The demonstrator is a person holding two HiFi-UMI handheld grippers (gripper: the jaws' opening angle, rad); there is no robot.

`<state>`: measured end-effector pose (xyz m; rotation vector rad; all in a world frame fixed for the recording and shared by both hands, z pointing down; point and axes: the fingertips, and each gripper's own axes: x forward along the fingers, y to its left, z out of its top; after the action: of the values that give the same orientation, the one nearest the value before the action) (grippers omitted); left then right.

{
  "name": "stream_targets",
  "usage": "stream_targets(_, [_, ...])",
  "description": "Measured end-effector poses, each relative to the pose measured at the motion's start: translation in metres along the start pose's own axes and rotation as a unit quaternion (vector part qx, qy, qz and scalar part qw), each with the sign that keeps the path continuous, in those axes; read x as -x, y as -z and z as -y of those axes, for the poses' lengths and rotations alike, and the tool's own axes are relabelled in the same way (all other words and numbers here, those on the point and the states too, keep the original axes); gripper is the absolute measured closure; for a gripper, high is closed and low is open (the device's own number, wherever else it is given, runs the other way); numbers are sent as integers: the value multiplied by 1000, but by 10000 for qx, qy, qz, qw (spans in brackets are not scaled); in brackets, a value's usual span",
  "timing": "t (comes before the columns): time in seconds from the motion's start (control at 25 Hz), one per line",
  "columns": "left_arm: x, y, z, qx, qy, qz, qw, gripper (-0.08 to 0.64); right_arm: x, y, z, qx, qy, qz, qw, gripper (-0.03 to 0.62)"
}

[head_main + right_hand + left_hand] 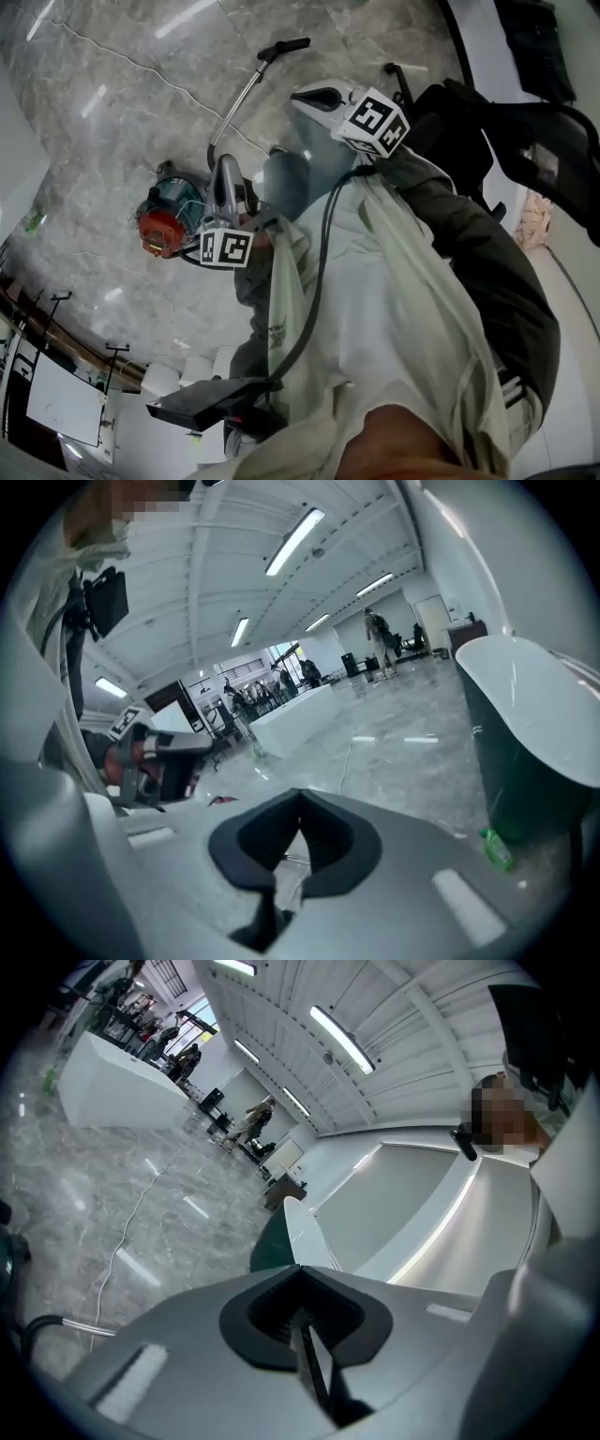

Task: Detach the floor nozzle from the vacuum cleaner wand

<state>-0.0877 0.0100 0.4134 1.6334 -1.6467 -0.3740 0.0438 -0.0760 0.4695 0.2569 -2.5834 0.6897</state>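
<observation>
In the head view the vacuum cleaner's teal and red body (167, 219) lies on the grey marble floor. Its curved metal wand (232, 111) runs up to a black handle (284, 46). I cannot make out the floor nozzle in any view. My left gripper (225, 165) is shut and empty, held just right of the vacuum body and over the wand's lower end. My right gripper (304, 95) is also shut and empty, to the right of the wand. In their own views the left gripper (300, 1274) and the right gripper (300, 799) show closed jaws with nothing between them.
A dark flat piece (202, 403) hangs by my body, with a black cable (319, 272) leading to it. A white cord (131, 1222) trails over the floor toward a white counter (112, 1091). A green bottle (497, 847) stands by a dark tub (534, 742). People stand far off.
</observation>
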Motion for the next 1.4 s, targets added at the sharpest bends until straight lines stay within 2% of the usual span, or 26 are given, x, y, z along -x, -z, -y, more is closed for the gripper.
stream_targets(0.12, [-24,27,-28,387,-225,62,9990,558,-41,36,46,386,-94,-253,9989,591])
stream_targets(0.2, [-39,54,-58,644,-381,8,9972,558,-77,66,72,303,-400,-320,9982,591])
stream_targets(0.28, [-56,83,-92,781,-464,-43,9959,558,-114,92,103,-143,-602,-140,9980,591])
stream_targets(0.32, [-63,98,-109,841,-508,-61,9951,558,-133,108,121,-347,-568,-108,9977,591])
stream_targets(0.4, [-72,128,-147,991,-654,-124,9928,558,-172,149,161,-661,-267,-275,9971,591])
stream_targets(0.48, [-75,148,-188,1088,-831,-169,9904,558,-213,199,202,-1382,109,-367,9897,590])
stream_targets(0.52, [-76,155,-210,1102,-915,-166,9895,558,-233,223,223,-1925,283,-295,9804,589])
stream_targets(0.6, [-76,161,-253,1156,-1094,-100,9872,558,-269,270,264,-2937,673,-156,9534,569])
stream_targets(0.68, [-71,162,-289,1306,-1257,1,9834,558,-298,321,295,-3679,1108,-226,9230,443])
stream_targets(0.76, [-65,159,-319,1437,-1335,82,9805,558,-318,370,320,-4365,1613,-224,8848,352])
stream_targets(0.88, [-63,153,-353,1413,-1366,101,9804,558,-337,419,351,-5349,2329,126,8120,324])
stream_targets(0.92, [-63,151,-361,1349,-1387,78,9811,558,-341,426,355,-5547,2448,234,7949,324])
stream_targets(0.96, [-64,150,-366,1320,-1387,73,9815,558,-344,428,357,-5660,2497,316,7851,322])
stream_targets(1.04, [-66,151,-373,1360,-1343,86,9815,558,-346,423,354,-5719,2455,434,7815,322])
stream_targets(1.24, [-68,168,-383,1448,-1245,-83,9816,558,-350,395,340,-5545,2070,623,8036,328])
stream_targets(1.4, [-79,186,-393,1472,-1163,-276,9819,558,-357,382,334,-5491,1816,770,8122,388])
